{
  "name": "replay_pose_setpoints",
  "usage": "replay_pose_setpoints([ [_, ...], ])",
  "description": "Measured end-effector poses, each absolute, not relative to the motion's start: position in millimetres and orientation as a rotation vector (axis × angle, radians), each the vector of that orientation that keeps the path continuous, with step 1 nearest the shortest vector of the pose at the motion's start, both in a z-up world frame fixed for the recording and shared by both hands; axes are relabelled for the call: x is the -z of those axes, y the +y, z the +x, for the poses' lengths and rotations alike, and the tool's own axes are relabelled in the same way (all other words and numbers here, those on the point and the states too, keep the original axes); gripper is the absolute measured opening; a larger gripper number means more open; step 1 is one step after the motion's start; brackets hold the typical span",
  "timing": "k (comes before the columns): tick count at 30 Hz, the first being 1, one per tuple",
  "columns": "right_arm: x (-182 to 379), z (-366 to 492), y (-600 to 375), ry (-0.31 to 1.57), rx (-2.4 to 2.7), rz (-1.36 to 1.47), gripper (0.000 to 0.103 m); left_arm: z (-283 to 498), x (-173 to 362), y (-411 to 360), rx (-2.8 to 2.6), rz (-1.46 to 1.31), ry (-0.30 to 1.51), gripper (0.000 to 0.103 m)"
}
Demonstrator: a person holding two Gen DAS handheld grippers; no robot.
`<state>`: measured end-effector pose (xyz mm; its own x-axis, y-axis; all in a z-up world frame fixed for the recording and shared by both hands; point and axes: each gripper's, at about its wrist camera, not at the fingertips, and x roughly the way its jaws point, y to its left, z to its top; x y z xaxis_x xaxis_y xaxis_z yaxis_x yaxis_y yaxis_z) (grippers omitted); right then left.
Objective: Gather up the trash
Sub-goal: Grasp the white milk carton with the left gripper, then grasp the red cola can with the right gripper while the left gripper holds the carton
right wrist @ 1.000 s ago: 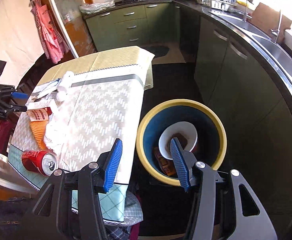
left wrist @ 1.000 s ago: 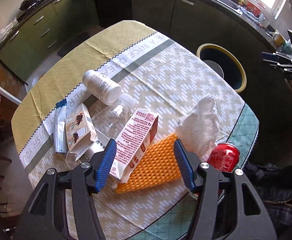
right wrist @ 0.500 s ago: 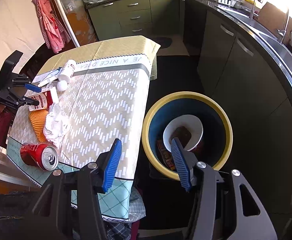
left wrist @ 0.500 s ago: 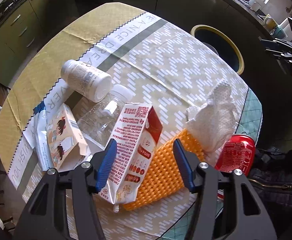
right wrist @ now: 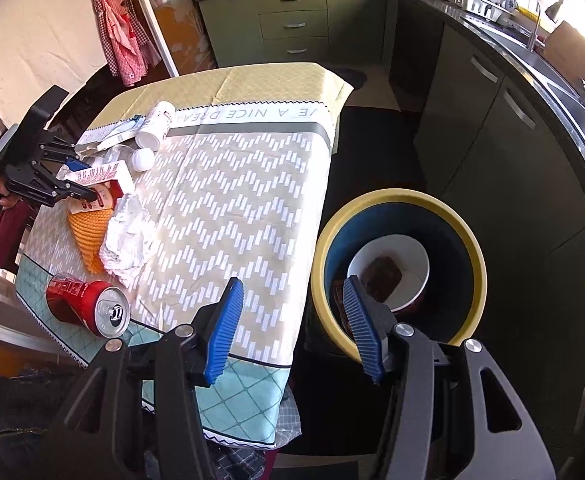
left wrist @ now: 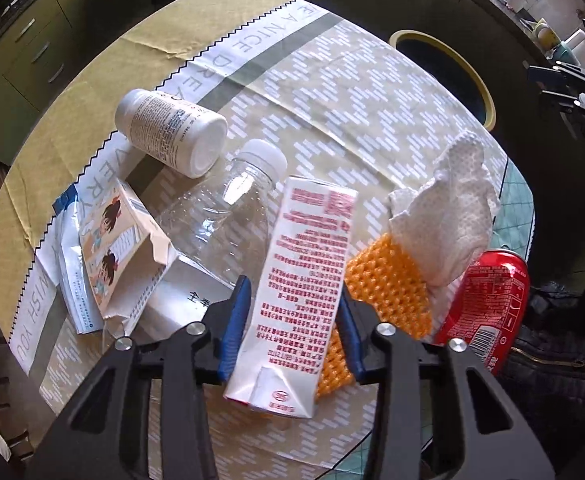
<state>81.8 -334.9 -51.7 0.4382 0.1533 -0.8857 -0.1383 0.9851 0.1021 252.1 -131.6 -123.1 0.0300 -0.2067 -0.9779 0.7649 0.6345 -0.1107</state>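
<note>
Blue jaws of the left gripper [left wrist: 292,320] are closing on the white carton [left wrist: 306,276]; the right gripper [right wrist: 292,324] hangs released, empty, near the bin [right wrist: 398,200]

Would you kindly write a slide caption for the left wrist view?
Left hand-held gripper closing around a red-and-white carton among table litter: bottles, tissue, red can.

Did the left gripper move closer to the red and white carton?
Yes. The left gripper came down toward the tablecloth; its jaws now close around the carton.
</note>
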Motion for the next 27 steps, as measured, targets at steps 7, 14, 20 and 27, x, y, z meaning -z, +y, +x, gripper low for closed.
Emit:
replay_pose_setpoints([
  [7, 42, 81, -276, 1.081, -0.477, -0.125, 0.063, 239, 105, -131, 0.805, 0.473, 1.274, 0.033],
  [14, 49, 63, -189, 1.068, -0.855, -0.367, 0.062, 213, 65, -130, 0.812, 0.463, 1.171, 0.033],
  [20, 64, 46, -115, 1.083, -1.104, -0.69, 0.079, 188, 39, -131, 0.817, 0.489, 1.117, 0.033],
  [27, 98, 51, -60, 1.121, -1.217, -0.995, 0.083, 174, 19, -98, 0.748, 0.464, 1.089, 0.033],
])
